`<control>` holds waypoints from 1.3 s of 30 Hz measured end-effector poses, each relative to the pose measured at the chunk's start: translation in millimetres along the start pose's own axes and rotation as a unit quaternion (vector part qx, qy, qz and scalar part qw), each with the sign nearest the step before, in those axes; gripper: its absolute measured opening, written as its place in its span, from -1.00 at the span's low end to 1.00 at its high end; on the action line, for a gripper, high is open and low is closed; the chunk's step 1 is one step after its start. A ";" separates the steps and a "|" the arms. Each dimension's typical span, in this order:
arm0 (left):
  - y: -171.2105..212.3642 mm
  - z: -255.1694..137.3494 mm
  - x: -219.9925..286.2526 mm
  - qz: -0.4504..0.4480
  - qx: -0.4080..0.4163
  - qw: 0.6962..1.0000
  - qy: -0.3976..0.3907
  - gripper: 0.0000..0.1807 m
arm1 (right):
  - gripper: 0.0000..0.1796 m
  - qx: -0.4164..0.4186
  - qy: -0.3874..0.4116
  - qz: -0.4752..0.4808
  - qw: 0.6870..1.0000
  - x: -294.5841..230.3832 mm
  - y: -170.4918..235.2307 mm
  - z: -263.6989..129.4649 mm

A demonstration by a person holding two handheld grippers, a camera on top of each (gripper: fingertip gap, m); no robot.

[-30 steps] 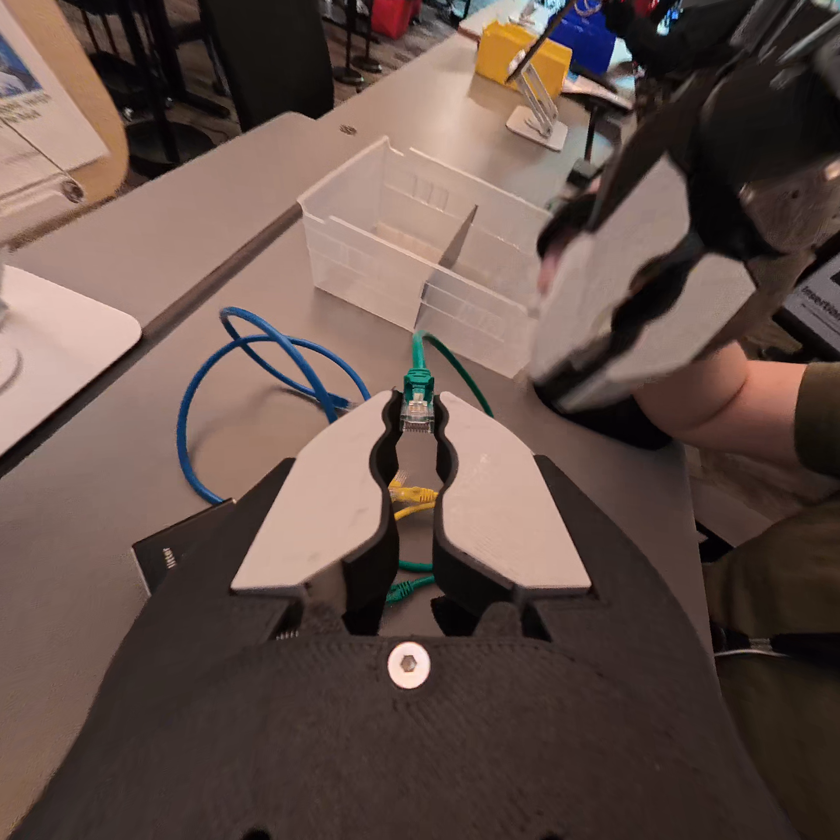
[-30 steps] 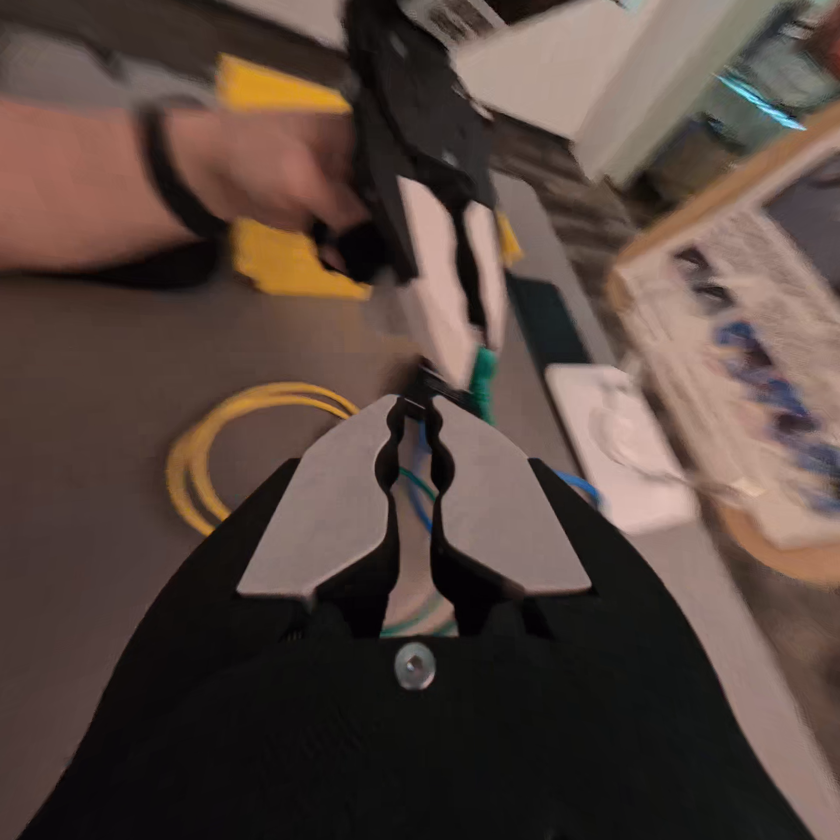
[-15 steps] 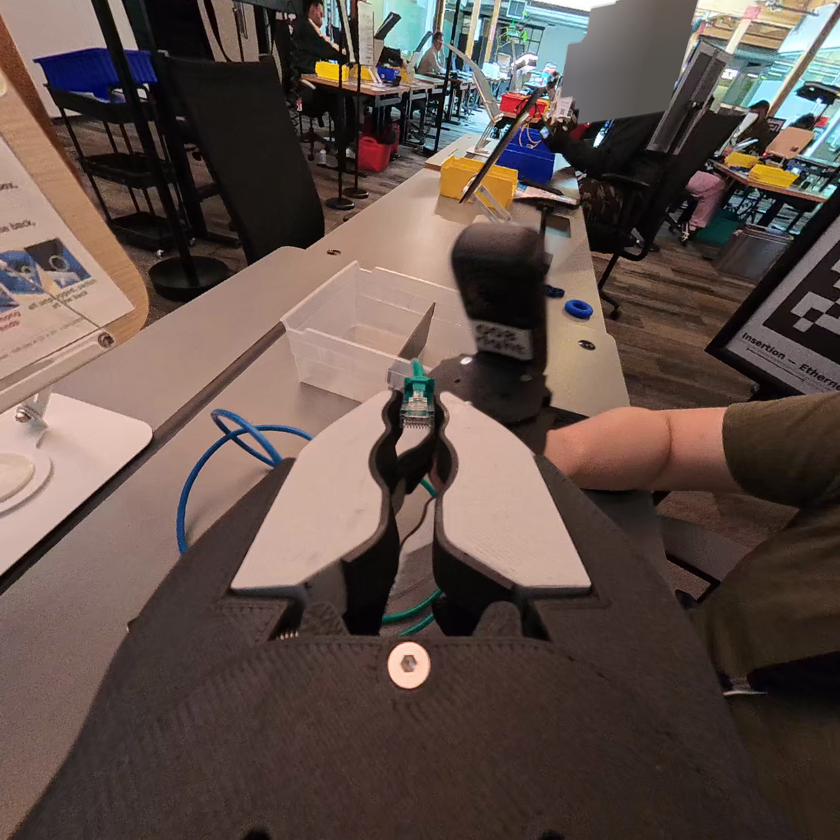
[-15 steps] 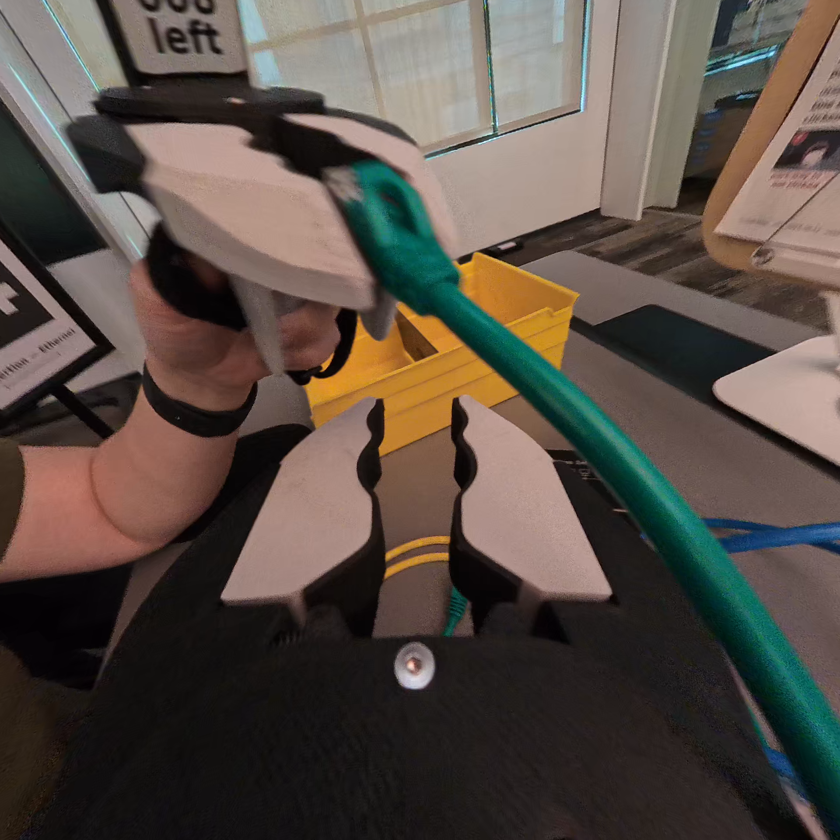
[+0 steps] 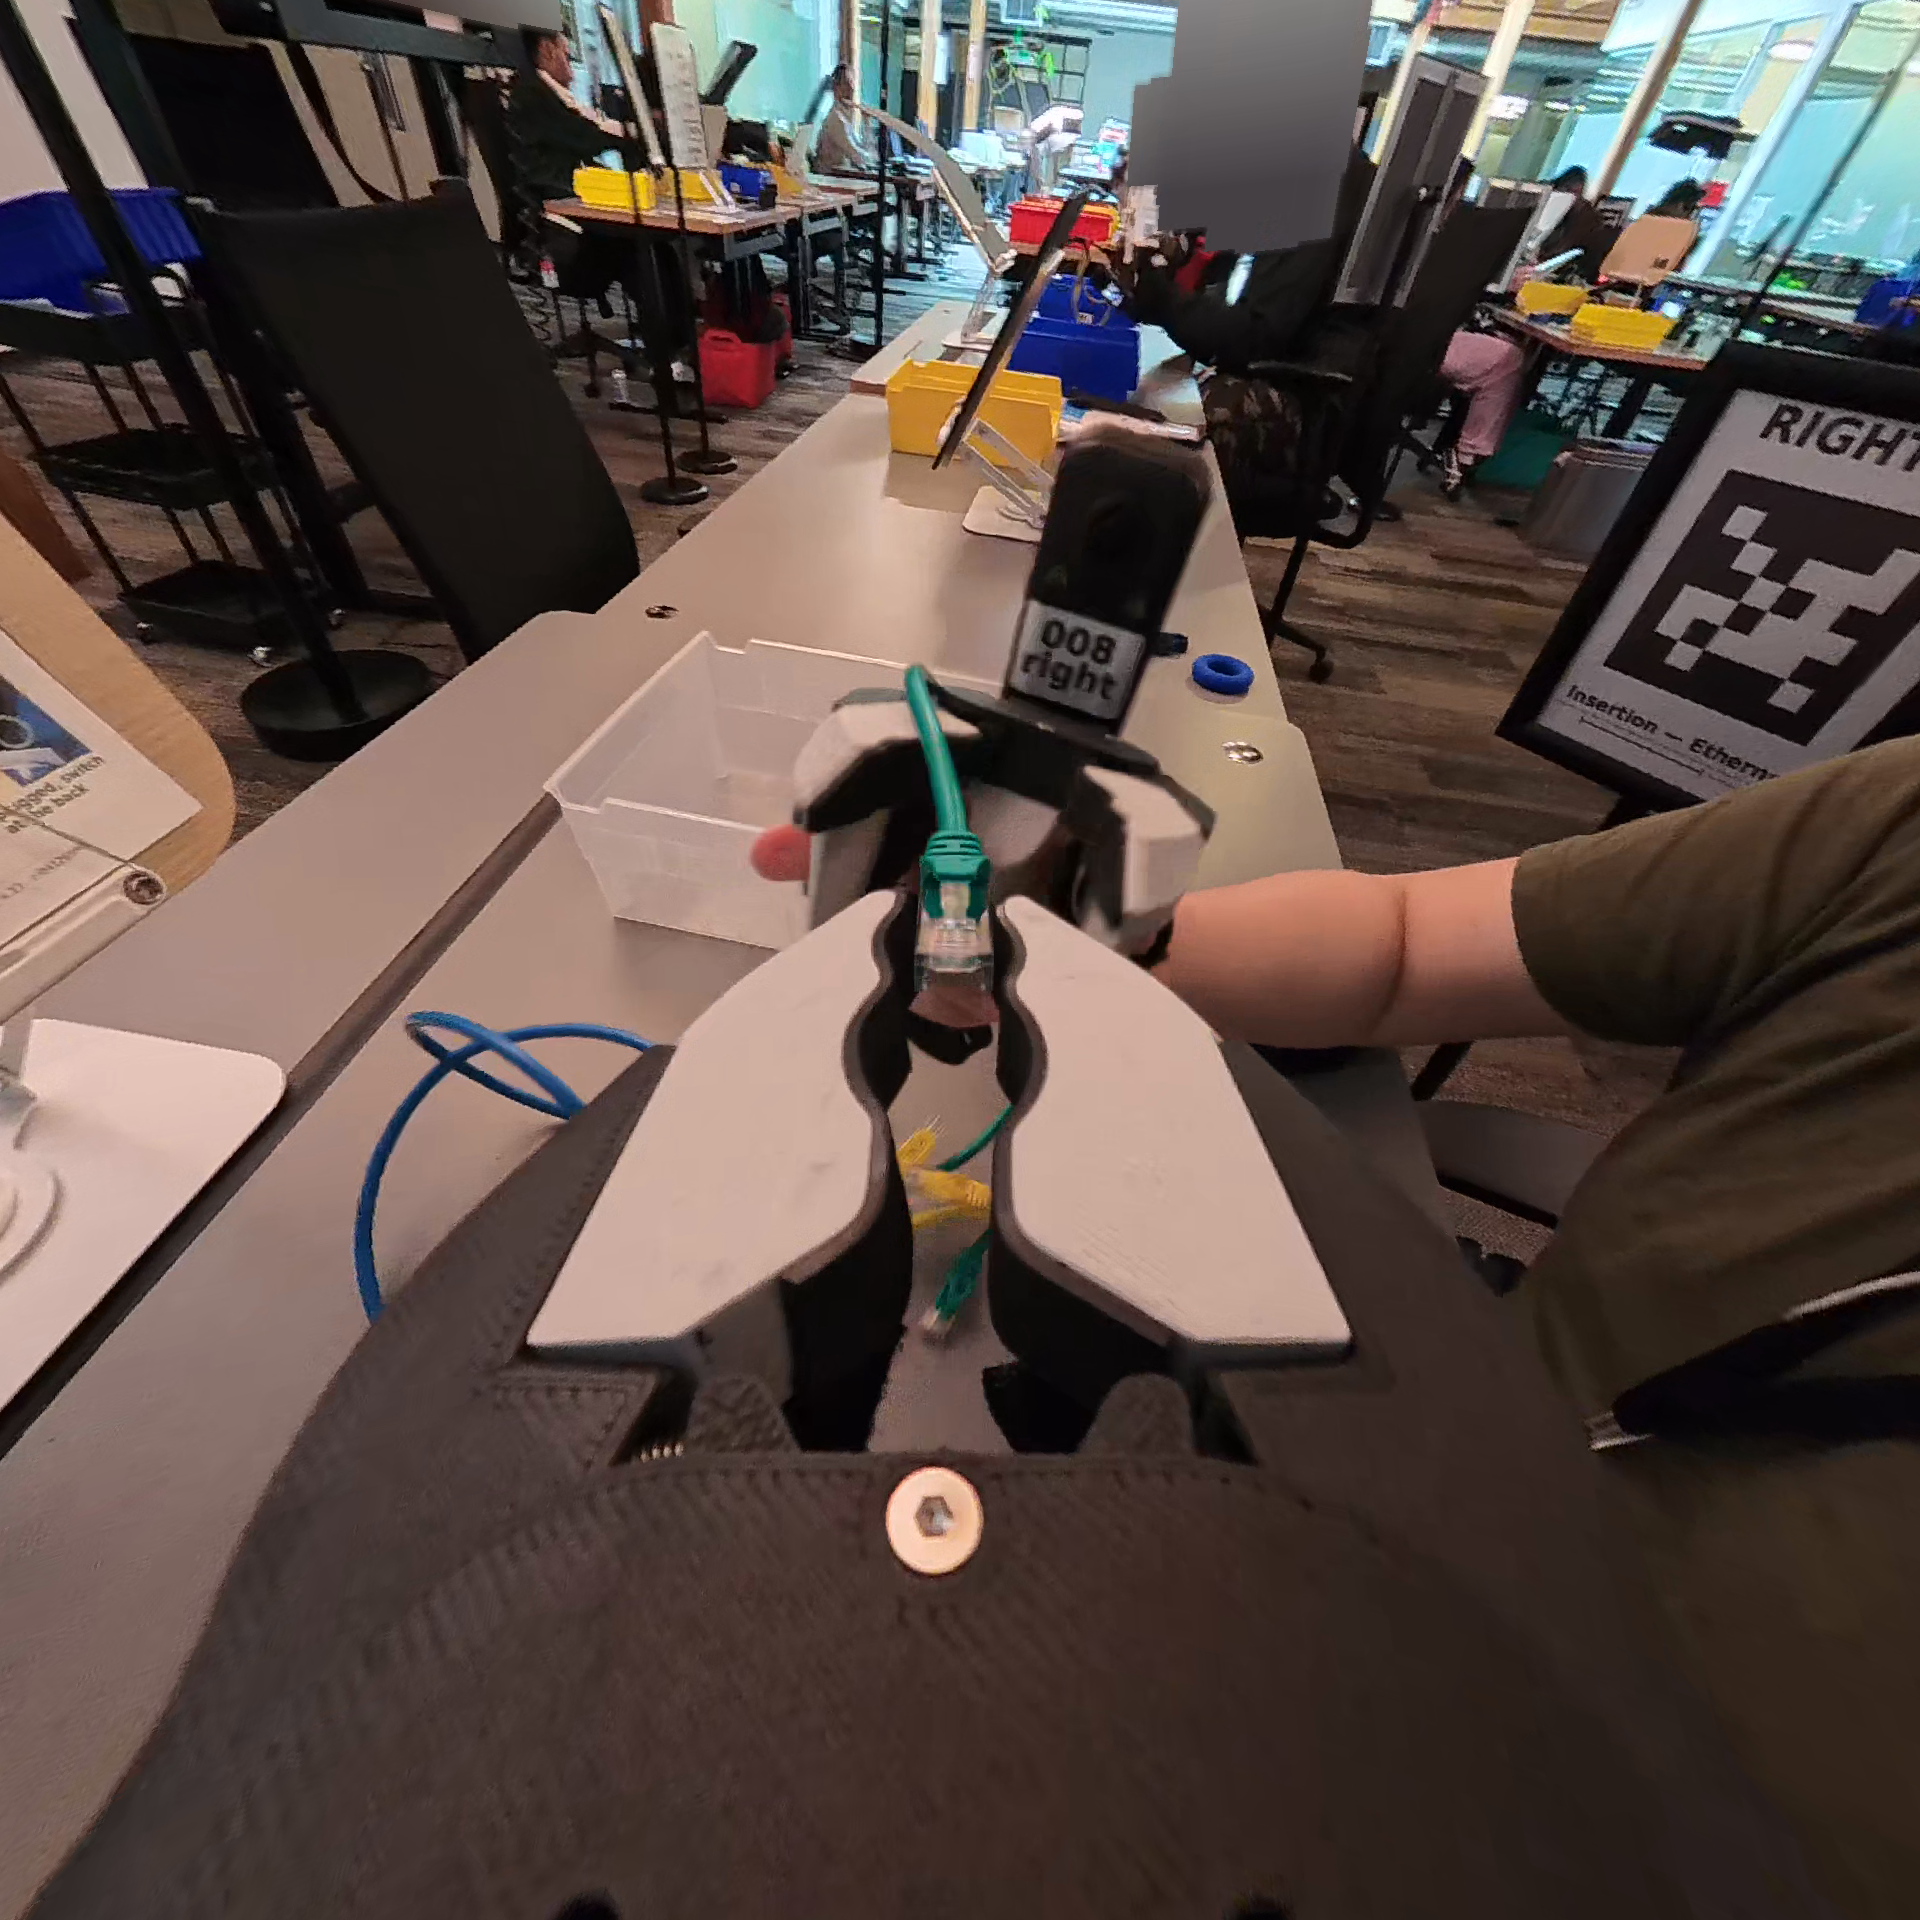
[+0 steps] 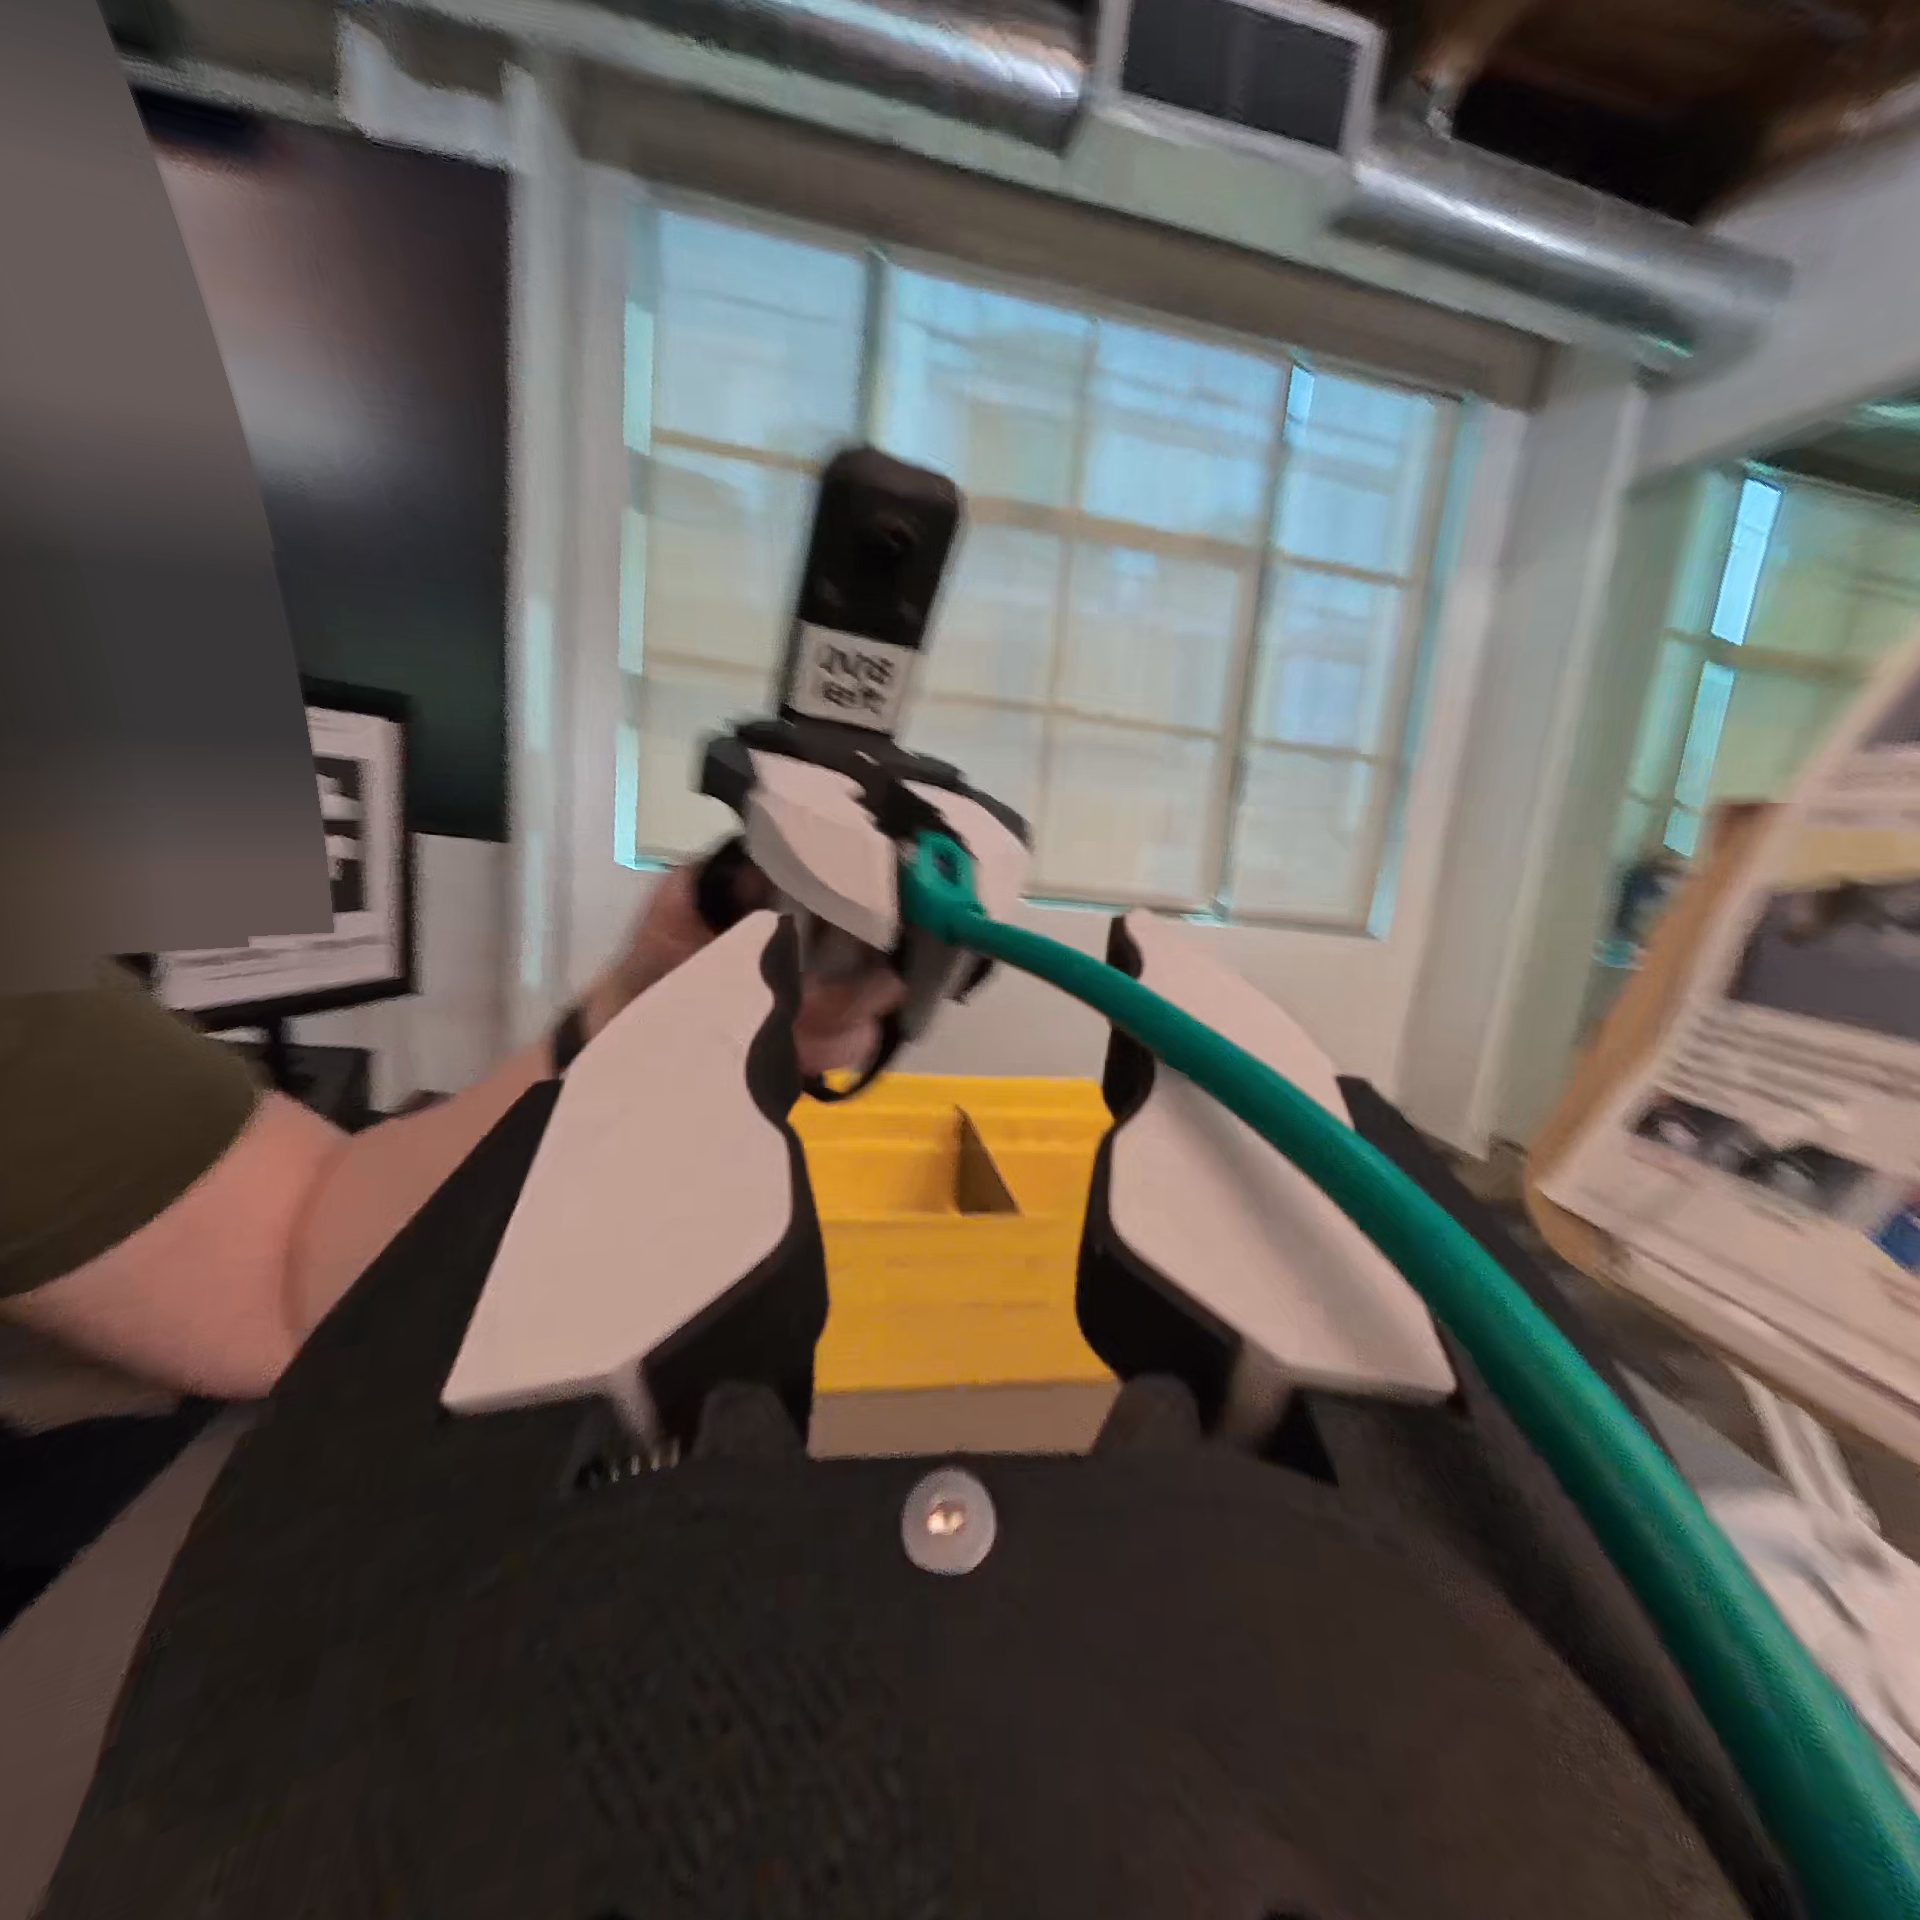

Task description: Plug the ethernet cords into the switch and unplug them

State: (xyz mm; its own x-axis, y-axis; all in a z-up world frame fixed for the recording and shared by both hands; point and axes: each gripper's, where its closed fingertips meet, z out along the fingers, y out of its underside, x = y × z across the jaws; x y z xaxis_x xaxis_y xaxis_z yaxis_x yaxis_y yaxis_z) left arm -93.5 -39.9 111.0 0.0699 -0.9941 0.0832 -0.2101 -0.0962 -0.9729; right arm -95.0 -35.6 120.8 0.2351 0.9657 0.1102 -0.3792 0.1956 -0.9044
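My left gripper (image 5: pixel 948 912) is shut on the clear plug of the green ethernet cord (image 5: pixel 951 940) and holds it raised above the grey table (image 5: pixel 312 935). The cord arcs up over my right gripper (image 5: pixel 997 816), which faces it close by. In the right wrist view my right gripper (image 6: pixel 945 935) is open and empty. The left gripper (image 6: pixel 883 873) is just ahead of it, and the green cord (image 6: pixel 1455 1247) runs from it past the right finger. A blue cord (image 5: pixel 468 1070), yellow plugs (image 5: pixel 940 1179) and the green cord's other plug (image 5: pixel 956 1288) lie on the table. The switch is hidden.
A clear divided bin (image 5: pixel 665 810) stands on the table behind the grippers. A yellow bin (image 6: pixel 956 1236) sits below my right gripper. A white stand base (image 5: pixel 114 1132) is at the left, a framed sign (image 5: pixel 1766 592) at the right. A blue ring (image 5: pixel 1221 673) lies farther back.
My left gripper has lifted the green plug up off the table. My right gripper has risen to face it and its jaws have opened wider.
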 end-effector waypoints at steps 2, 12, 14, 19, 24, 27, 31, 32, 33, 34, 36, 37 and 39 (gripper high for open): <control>-1.1 0.0 8.4 -0.001 0.002 1.000 0.028 -0.87 | -0.36 0.024 -0.048 0.021 0.998 -12.4 -10.7 -2.0; 5.1 -3.2 10.1 0.018 -0.024 0.999 0.030 -0.87 | -0.83 -0.022 -0.063 0.046 0.997 -12.0 -3.6 -2.2; 9.8 -3.4 9.8 0.037 -0.042 0.998 0.021 -0.87 | -0.85 -0.046 -0.065 0.053 0.995 -11.5 -0.5 -1.7; 16.2 -2.4 6.8 0.064 -0.069 0.996 -0.005 -0.87 | -0.79 -0.069 -0.070 0.086 0.991 -10.9 0.5 -1.0; 20.9 -2.5 4.2 0.068 -0.085 0.994 -0.012 -0.87 | -0.79 -0.090 -0.060 0.098 0.989 -8.7 4.6 0.5; 23.6 -1.6 3.8 0.070 -0.093 0.993 -0.014 -0.87 | -0.82 -0.096 -0.057 0.097 0.989 -7.5 7.0 0.4; 24.1 -1.1 3.2 0.064 -0.092 0.994 -0.011 -0.87 | -0.86 -0.093 -0.057 0.101 0.989 -5.8 8.8 -0.3; 23.0 -1.0 3.3 0.062 -0.089 0.994 -0.010 -0.87 | -0.86 -0.087 -0.057 0.102 0.989 -5.3 8.1 -0.2; 21.8 -0.7 3.9 0.061 -0.086 0.994 -0.009 -0.87 | -0.85 -0.078 -0.059 0.103 0.990 -5.5 7.0 -0.3; 20.2 -0.7 4.8 0.060 -0.082 0.995 -0.009 -0.87 | -0.82 -0.070 -0.068 0.100 0.990 -7.5 5.9 -0.7; 15.6 -1.6 5.4 0.057 -0.072 0.996 -0.014 -0.87 | -0.73 -0.077 -0.097 0.076 0.989 -16.5 9.1 -2.6; 14.4 -2.1 4.8 0.056 -0.071 0.996 -0.019 -0.87 | -0.73 -0.089 -0.120 0.058 0.987 -24.6 13.5 -3.6; 15.2 -2.0 5.2 0.057 -0.077 0.995 -0.023 -0.87 | -0.73 -0.125 -0.159 0.027 0.979 -41.1 27.0 -3.5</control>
State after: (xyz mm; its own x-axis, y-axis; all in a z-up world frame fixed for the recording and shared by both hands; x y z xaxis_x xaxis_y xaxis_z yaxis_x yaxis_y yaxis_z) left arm -98.2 -46.7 97.0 0.0805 -0.9960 -0.0395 -0.3651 0.0074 -0.9309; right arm -111.7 -70.6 90.4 -0.0848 0.9857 0.1458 -0.1434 0.1327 -0.9807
